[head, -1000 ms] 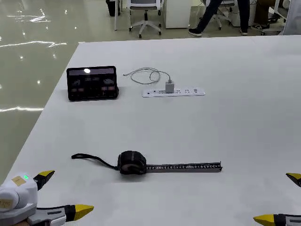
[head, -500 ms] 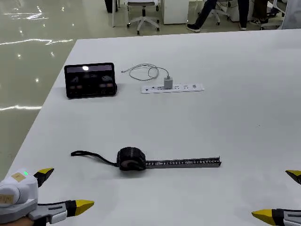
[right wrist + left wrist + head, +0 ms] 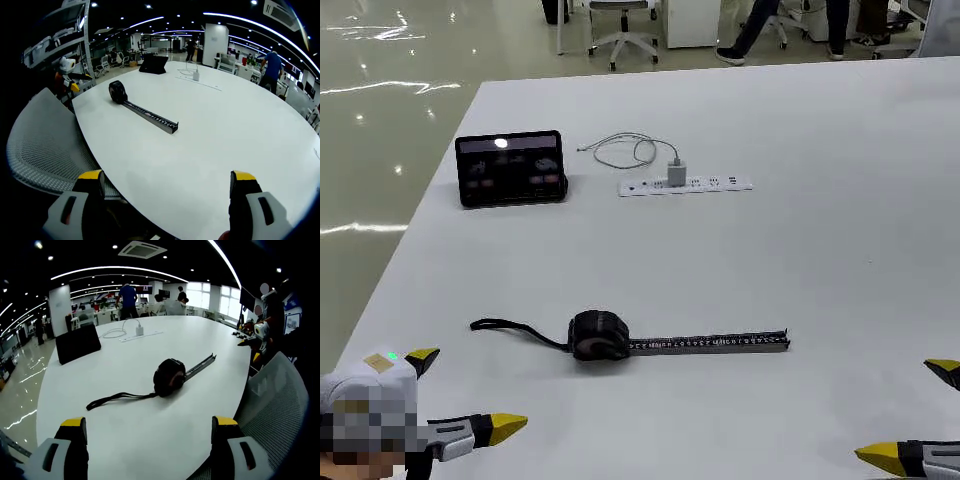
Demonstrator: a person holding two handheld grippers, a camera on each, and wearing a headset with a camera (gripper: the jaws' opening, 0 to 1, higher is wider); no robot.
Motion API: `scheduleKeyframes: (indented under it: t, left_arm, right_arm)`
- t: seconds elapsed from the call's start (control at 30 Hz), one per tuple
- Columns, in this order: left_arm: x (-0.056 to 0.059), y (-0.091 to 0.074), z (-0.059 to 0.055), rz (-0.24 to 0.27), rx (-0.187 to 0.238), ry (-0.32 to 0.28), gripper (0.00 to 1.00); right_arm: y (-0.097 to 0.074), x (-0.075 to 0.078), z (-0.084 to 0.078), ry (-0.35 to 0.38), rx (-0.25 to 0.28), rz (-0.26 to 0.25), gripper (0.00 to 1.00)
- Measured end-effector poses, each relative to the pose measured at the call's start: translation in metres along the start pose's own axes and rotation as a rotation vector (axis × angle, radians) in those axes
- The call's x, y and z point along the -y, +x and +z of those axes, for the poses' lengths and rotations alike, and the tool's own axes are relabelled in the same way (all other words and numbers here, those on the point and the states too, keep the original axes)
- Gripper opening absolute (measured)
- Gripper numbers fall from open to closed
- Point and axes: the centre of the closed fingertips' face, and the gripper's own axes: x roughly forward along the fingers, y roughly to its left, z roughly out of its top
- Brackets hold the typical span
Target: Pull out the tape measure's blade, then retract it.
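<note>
A black tape measure (image 3: 599, 335) lies on the white table (image 3: 770, 240), its blade (image 3: 710, 343) drawn out to the right and a black wrist strap (image 3: 515, 332) trailing left. In the left gripper view the case (image 3: 169, 376) lies ahead with the blade (image 3: 200, 364) running away. In the right gripper view the blade's end (image 3: 172, 128) points toward me. My left gripper (image 3: 468, 395) stands open at the near left edge, holding nothing. My right gripper (image 3: 912, 412) stands open at the near right edge, also holding nothing. Both are apart from the tape measure.
A dark tablet (image 3: 511, 169) stands upright at the far left. A white power strip (image 3: 685, 185) with a charger and coiled cable (image 3: 628, 152) lies beyond the tape measure. A mesh office chair (image 3: 45, 145) sits at the table's near edge. Office chairs and people are far behind.
The head camera has shifted slightly. The tape measure lies as before, and both grippers stay open near the front edge, the left one moved slightly right.
</note>
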Motion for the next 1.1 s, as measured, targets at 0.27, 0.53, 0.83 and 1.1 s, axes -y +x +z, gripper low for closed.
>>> scheduleKeyframes:
  t: [0.27, 0.53, 0.83, 1.1]
  left_arm:
    - [0.007, 0.015, 0.026, 0.024, 0.03, -0.084, 0.99]
    - [0.016, 0.038, 0.032, 0.041, -0.014, -0.068, 0.99]
    - [0.031, 0.057, 0.04, 0.078, 0.016, -0.096, 1.0]
    - [0.035, 0.071, 0.037, 0.119, 0.04, -0.171, 1.0]
  right_arm:
    - [0.008, 0.005, 0.01, -0.032, -0.007, 0.021, 1.0]
    - [0.018, 0.011, 0.024, -0.082, -0.014, 0.036, 1.0]
    - [0.029, 0.014, 0.037, -0.128, -0.024, 0.057, 1.0]
    - [0.039, 0.012, 0.043, -0.166, -0.055, 0.096, 1.0]
